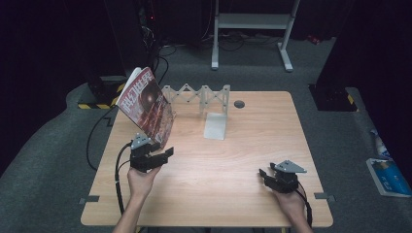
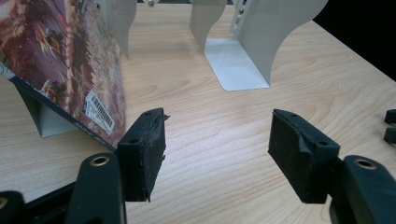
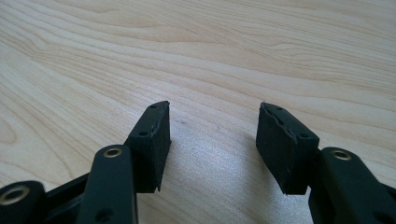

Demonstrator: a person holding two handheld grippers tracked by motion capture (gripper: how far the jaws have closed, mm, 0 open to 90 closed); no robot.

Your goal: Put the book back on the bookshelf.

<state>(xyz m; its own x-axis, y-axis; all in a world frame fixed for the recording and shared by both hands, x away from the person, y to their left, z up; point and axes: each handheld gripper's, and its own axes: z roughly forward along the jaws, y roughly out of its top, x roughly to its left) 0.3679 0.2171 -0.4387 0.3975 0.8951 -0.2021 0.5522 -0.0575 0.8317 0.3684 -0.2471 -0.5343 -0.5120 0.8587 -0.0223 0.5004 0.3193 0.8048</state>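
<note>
Wooden table [image 1: 252, 145] with bookend rack [image 1: 204, 99], magazine [image 1: 148, 104]

**Open tabletop at right, crowded back-left corner**

The magazine [image 1: 148, 108] leans tilted over the table's [image 1: 243, 160] back-left part, just beside the left tongs [image 1: 156, 158], blocking passage there. Behind it the folding rack [image 1: 199, 94] and its metal bookend [image 1: 216, 125] stand in the way. Bare wood lies between both tongs and around the right tongs [image 1: 268, 177].
</note>
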